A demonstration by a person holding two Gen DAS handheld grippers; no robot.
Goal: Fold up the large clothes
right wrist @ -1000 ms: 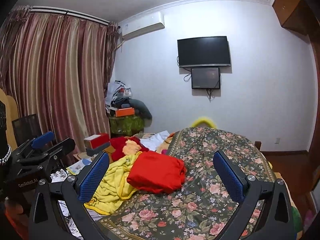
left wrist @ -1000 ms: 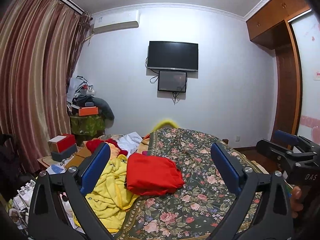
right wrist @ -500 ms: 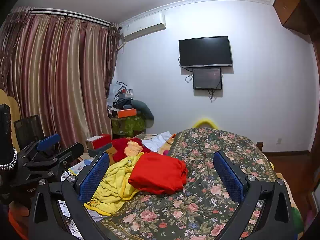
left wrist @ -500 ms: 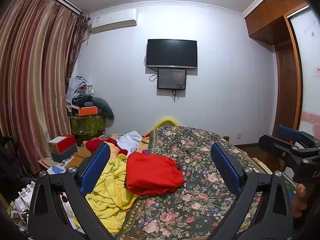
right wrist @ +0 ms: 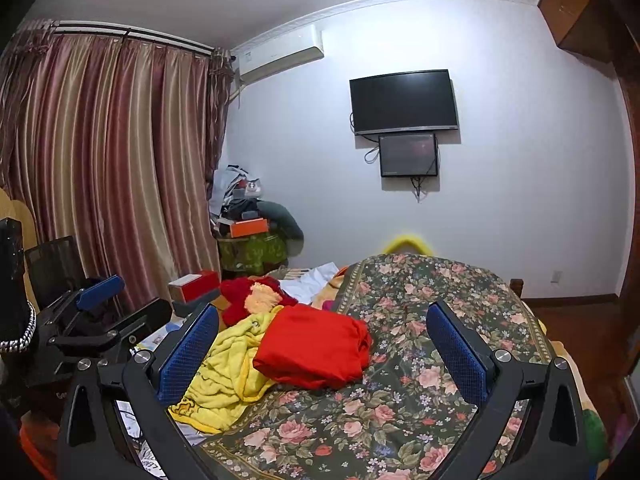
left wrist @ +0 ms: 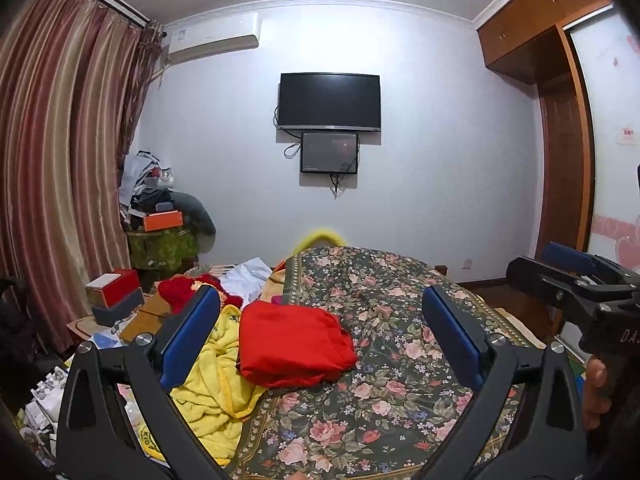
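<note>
**Grippers hovering over the bed, nothing picked yet**

Left wrist view first: I am holding the left gripper (left wrist: 320, 344) with its blue pads spread wide and nothing between them. Through the gap, at lower centre of the frame, the red garment (left wrist: 294, 344) is lying as a fairly neat bundle on the floral bedspread (left wrist: 400, 380). Its left edge is overlapping the rumpled yellow garment (left wrist: 212, 380), which is spilling toward the lower left. At the right edge of the frame the right gripper (left wrist: 576, 276) is floating well above the bed.

Right wrist view: I am keeping the right gripper (right wrist: 322, 356) gaping too, empty, aimed at the same red garment (right wrist: 314, 346) at centre. The yellow garment (right wrist: 224, 376) is sprawling to lower left, and the left gripper (right wrist: 100, 300) is showing at the left edge, apart from any cloth.

I am judging the red piece to be folded already, so the yellow one is looking like the next job. To do it well I am planning to bring both grippers low, pinch two separate corners or a hem, and draw it onto the bare floral area without dragging the red bundle along.
</note>
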